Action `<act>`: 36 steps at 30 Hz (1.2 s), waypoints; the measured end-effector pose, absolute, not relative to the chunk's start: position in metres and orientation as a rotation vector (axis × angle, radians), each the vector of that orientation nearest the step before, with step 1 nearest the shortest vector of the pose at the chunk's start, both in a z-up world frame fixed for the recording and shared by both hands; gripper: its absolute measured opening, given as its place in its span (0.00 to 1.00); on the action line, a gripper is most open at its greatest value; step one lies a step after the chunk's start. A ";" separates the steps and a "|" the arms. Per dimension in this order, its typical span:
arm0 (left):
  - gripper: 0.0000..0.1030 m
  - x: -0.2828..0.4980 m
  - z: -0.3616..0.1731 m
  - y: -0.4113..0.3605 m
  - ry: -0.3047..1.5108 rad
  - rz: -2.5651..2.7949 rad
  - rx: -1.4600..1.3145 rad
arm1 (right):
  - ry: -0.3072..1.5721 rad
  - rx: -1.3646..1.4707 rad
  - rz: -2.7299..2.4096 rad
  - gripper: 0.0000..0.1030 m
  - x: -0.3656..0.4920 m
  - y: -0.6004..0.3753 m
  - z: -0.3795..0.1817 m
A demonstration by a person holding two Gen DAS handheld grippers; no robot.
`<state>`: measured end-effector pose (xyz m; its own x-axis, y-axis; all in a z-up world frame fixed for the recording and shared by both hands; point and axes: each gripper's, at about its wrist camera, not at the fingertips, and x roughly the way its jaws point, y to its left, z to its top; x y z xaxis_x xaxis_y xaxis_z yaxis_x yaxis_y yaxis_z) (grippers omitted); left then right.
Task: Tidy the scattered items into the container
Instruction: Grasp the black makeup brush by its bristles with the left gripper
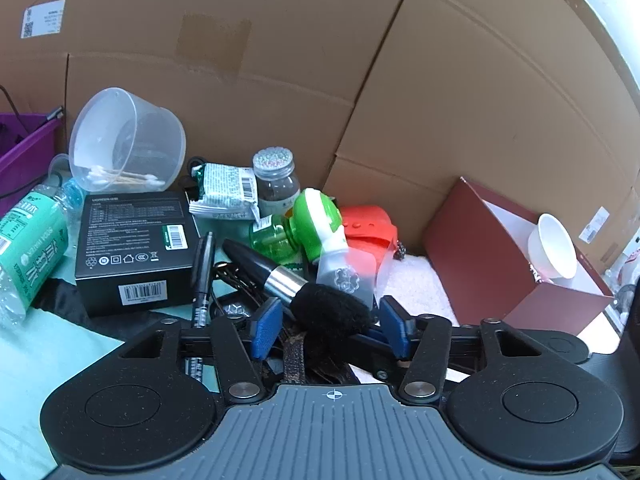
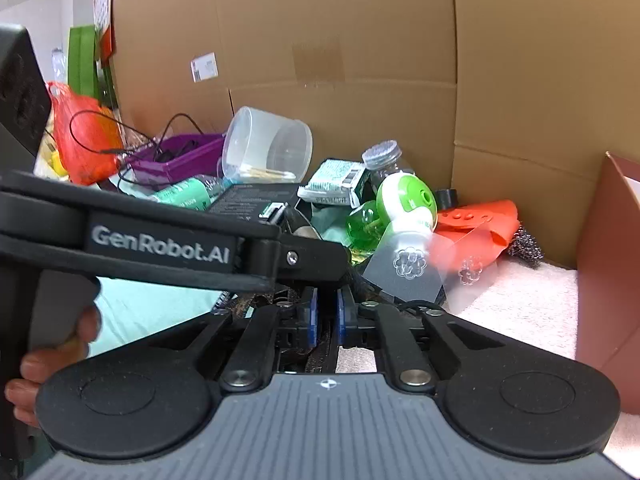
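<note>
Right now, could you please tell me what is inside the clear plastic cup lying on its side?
The clear plastic cup holds a few cotton swabs lying along its lower wall. It rests partly on the black box; what lies behind the cup is hidden.

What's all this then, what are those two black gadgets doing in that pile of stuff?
A person is tidying a heap of odds and ends with hand-held tongs. The left tongs are open around the black bristle head of a makeup brush, not yet closed on it. The right tongs are nearly shut, on what looks like a dark strap, hard to tell. The red box to the right already holds a white cup.
</note>
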<state>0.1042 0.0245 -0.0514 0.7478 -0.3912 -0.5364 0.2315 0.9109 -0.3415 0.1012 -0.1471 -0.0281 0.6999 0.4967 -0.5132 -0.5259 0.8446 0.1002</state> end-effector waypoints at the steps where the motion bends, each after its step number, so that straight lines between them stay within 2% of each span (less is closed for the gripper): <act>1: 0.75 0.104 -0.051 0.024 0.642 -0.339 -0.267 | 0.551 -0.049 0.578 0.08 0.099 -0.149 -0.027; 3: 0.77 0.104 -0.051 0.023 0.643 -0.333 -0.275 | 0.541 -0.028 0.603 0.05 0.092 -0.154 -0.023; 4: 0.77 0.103 -0.050 0.022 0.648 -0.335 -0.277 | 0.538 -0.027 0.614 0.01 0.089 -0.155 -0.022; 10: 0.75 0.102 -0.048 0.006 0.661 -0.336 -0.225 | 0.539 -0.047 0.667 0.01 0.070 -0.156 -0.018; 15: 0.78 0.114 -0.043 0.008 0.664 -0.325 -0.271 | 0.518 -0.049 0.569 0.04 0.070 -0.166 -0.017; 17: 0.76 0.122 -0.043 0.002 0.671 -0.302 -0.235 | 0.530 -0.041 0.533 0.11 0.076 -0.171 -0.019; 18: 0.76 0.127 -0.045 -0.001 0.679 -0.294 -0.213 | 0.533 -0.037 0.520 0.18 0.079 -0.173 -0.020; 19: 0.72 0.131 -0.047 -0.003 0.690 -0.293 -0.200 | 0.534 -0.033 0.506 0.33 0.082 -0.174 -0.022; 20: 0.66 0.134 -0.050 -0.004 0.703 -0.290 -0.194 | 0.536 -0.032 0.486 0.41 0.085 -0.176 -0.024; 21: 0.64 0.136 -0.051 -0.006 0.705 -0.283 -0.187 | 0.536 -0.036 0.463 0.51 0.088 -0.177 -0.027; 23: 0.55 0.135 -0.051 -0.008 0.688 -0.277 -0.163 | 0.548 -0.056 0.425 0.51 0.094 -0.179 -0.033; 24: 0.54 0.135 -0.051 -0.009 0.683 -0.273 -0.151 | 0.560 -0.061 0.409 0.51 0.098 -0.180 -0.036; 29: 0.55 0.141 -0.055 -0.009 0.691 -0.259 -0.140 | 0.610 -0.053 0.372 0.48 0.117 -0.185 -0.049; 30: 0.51 0.144 -0.057 -0.010 0.702 -0.263 -0.139 | 0.620 -0.049 0.371 0.48 0.120 -0.186 -0.052; 31: 0.32 0.145 -0.059 -0.010 0.711 -0.268 -0.141 | 0.630 -0.047 0.370 0.47 0.123 -0.186 -0.055; 32: 0.28 0.147 -0.060 -0.011 0.720 -0.278 -0.142 | 0.640 -0.045 0.371 0.46 0.125 -0.185 -0.058; 33: 0.27 0.146 -0.061 -0.012 0.721 -0.279 -0.137 | 0.647 -0.045 0.372 0.41 0.127 -0.185 -0.061; 35: 0.25 0.144 -0.060 -0.015 0.711 -0.273 -0.114 | 0.640 -0.054 0.361 0.25 0.124 -0.186 -0.061; 36: 0.25 0.143 -0.059 -0.015 0.708 -0.273 -0.109 | 0.640 -0.051 0.366 0.08 0.124 -0.187 -0.060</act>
